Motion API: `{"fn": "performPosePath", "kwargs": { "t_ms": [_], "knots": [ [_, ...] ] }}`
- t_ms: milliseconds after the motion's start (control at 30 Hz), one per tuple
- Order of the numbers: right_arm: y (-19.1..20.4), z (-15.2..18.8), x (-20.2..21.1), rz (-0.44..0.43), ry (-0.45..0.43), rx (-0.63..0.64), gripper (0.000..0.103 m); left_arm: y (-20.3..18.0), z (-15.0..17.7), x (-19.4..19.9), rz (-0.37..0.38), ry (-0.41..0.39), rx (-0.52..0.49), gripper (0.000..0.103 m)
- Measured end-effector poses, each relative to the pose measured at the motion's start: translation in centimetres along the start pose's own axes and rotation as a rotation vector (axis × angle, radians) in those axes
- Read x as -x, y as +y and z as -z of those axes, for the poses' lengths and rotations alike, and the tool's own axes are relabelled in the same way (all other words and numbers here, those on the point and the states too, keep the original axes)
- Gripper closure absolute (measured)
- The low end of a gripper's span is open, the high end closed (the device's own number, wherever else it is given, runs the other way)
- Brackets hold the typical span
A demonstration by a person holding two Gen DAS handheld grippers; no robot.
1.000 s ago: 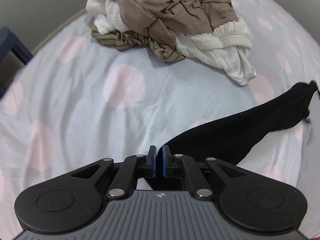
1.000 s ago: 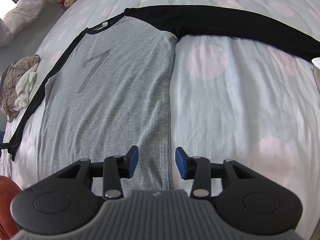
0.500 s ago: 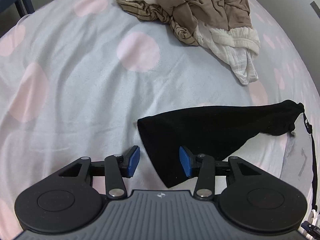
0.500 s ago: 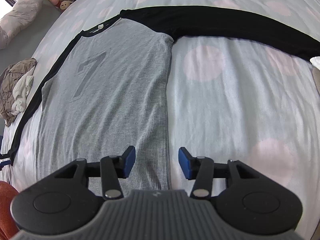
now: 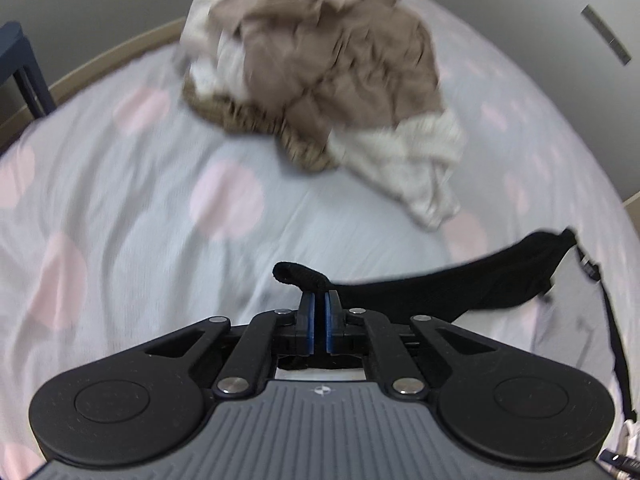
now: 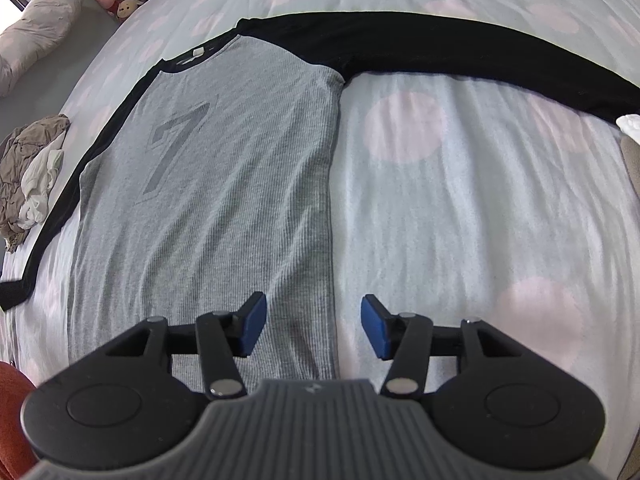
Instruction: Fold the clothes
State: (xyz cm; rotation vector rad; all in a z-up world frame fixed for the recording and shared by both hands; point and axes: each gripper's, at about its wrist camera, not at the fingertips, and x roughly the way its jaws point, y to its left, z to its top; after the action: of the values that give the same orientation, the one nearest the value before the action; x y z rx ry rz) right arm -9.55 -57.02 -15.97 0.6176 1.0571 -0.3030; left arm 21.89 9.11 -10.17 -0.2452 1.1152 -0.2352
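Note:
A grey raglan shirt (image 6: 208,184) with black sleeves and a large "7" lies flat on the bed. My left gripper (image 5: 319,300) is shut on the cuff end of its black left sleeve (image 5: 460,284), which is lifted off the sheet and trails right toward the shirt body. My right gripper (image 6: 313,326) is open and empty, hovering over the shirt's lower right side edge. The other black sleeve (image 6: 460,52) stretches straight out to the right across the sheet.
A pile of crumpled brown and white clothes (image 5: 320,80) lies beyond the left gripper; it also shows at far left in the right wrist view (image 6: 30,168). The bed has a pale sheet with pink dots (image 6: 480,208). A dark blue piece of furniture (image 5: 20,64) stands off the bed's edge.
My left gripper was open around the sleeve cuff half a second ago and has closed on it and lifted it. My right gripper stayed open and barely moved.

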Motion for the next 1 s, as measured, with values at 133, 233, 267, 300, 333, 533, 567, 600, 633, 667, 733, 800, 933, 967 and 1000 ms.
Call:
{"fn": "performPosePath", "kwargs": {
  "t_ms": [133, 233, 267, 300, 333, 533, 567, 600, 633, 667, 733, 800, 933, 967, 1000],
  "knots": [
    [-0.1, 0.0, 0.0, -0.005, -0.003, -0.004, 0.047, -1.8, -3.0, 2.4, -0.009, -0.052, -0.035, 0.100],
    [-0.2, 0.1, 0.1, -0.015, -0.006, -0.009, 0.047, -3.7, -5.3, 4.4, -0.003, -0.095, -0.060, 0.100],
    [-0.3, 0.1, 0.1, -0.018, -0.008, -0.011, 0.047, -4.4, -6.0, 5.1, -0.002, -0.109, -0.072, 0.100],
    [-0.3, 0.1, 0.1, -0.022, -0.009, -0.013, 0.047, -5.2, -6.7, 5.7, -0.001, -0.123, -0.083, 0.100],
    [-0.4, 0.1, 0.1, -0.025, -0.010, -0.015, 0.047, -5.9, -7.3, 6.4, 0.001, -0.135, -0.092, 0.100],
    [-0.4, -0.1, -0.2, -0.035, -0.009, -0.023, 0.047, -11.0, -10.6, 9.5, 0.080, -0.190, -0.119, 0.100],
    [-0.4, -0.1, -0.2, -0.037, -0.010, -0.024, 0.047, -12.0, -11.1, 10.0, 0.098, -0.199, -0.125, 0.100],
    [-0.5, -0.1, -0.2, -0.041, -0.011, -0.026, 0.047, -13.0, -11.5, 10.5, 0.113, -0.207, -0.132, 0.100],
    [-0.5, -0.1, -0.2, -0.044, -0.012, -0.029, 0.047, -14.1, -11.9, 10.9, 0.127, -0.214, -0.140, 0.100],
    [-0.6, -0.2, -0.2, -0.049, -0.014, -0.032, 0.047, -15.2, -12.3, 11.3, 0.142, -0.220, -0.149, 0.101],
    [-0.8, -0.2, -0.1, -0.059, -0.018, -0.039, 0.047, -17.6, -12.9, 12.3, 0.168, -0.235, -0.170, 0.101],
    [-0.9, -0.2, -0.1, -0.073, -0.021, -0.047, 0.047, -20.1, -13.2, 13.5, 0.190, -0.257, -0.197, 0.101],
    [-1.3, -0.2, 0.1, -0.100, -0.027, -0.061, 0.047, -25.2, -13.4, 15.0, 0.242, -0.276, -0.249, 0.101],
    [-1.3, -0.2, 0.2, -0.107, -0.030, -0.063, 0.047, -26.6, -13.0, 14.8, 0.253, -0.269, -0.271, 0.101],
    [-1.4, -0.1, 0.3, -0.113, -0.032, -0.064, 0.047, -28.1, -12.6, 14.6, 0.265, -0.261, -0.292, 0.101]
  ]
}}
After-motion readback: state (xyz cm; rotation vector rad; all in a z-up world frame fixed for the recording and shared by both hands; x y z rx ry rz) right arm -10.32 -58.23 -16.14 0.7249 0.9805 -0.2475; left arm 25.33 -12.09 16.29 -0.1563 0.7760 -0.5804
